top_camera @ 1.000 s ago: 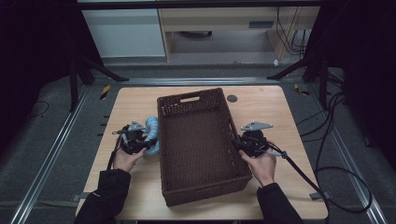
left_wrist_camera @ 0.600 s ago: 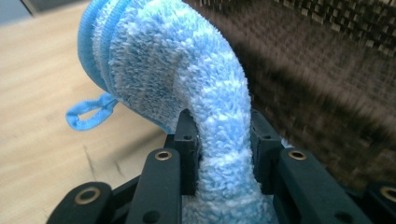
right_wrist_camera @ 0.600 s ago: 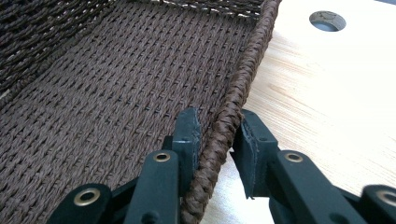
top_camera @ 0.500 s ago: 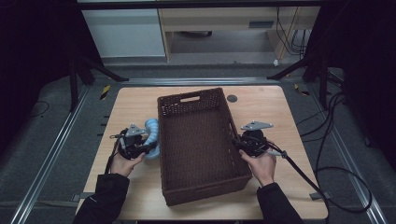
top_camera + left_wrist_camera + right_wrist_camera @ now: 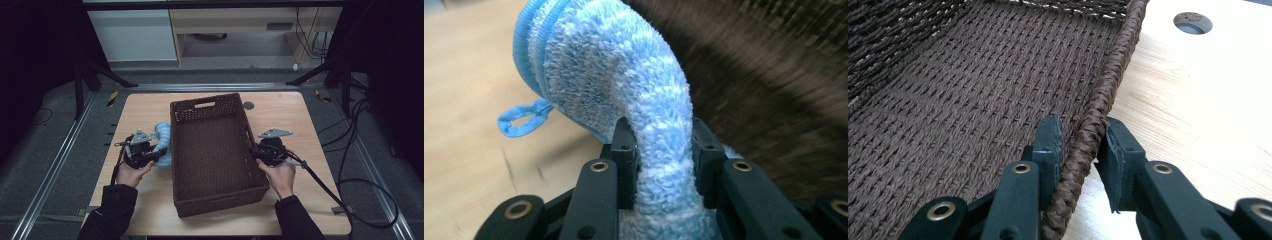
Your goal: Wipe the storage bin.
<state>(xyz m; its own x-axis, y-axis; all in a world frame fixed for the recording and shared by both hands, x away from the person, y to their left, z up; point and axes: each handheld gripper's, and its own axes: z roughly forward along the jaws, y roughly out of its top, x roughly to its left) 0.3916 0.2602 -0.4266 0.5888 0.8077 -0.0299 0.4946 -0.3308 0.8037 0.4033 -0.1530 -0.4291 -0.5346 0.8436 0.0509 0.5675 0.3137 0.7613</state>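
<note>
No writing is showing on anything here. At the left, the left gripper (image 5: pixel 159 154) is pinching a light blue terry cloth (image 5: pixel 644 105) just beside the left wall of the brown wicker basket (image 5: pixel 210 150); its own view is revealing a small hanging loop (image 5: pixel 521 120) on the cloth. The basket is sitting mid-table (image 5: pixel 145 107) with bare wood all round. At the right, the right gripper (image 5: pixel 1080 145) is clamping the basket's right rim, a round table hole (image 5: pixel 1192 22) lying beyond.

Light blue terry cloth (image 5: pixel 644 115), folded, hanging loop at edge, just beside brown woven basket (image 5: pixel 212 150), rectangular, open-topped, at table centre.
</note>
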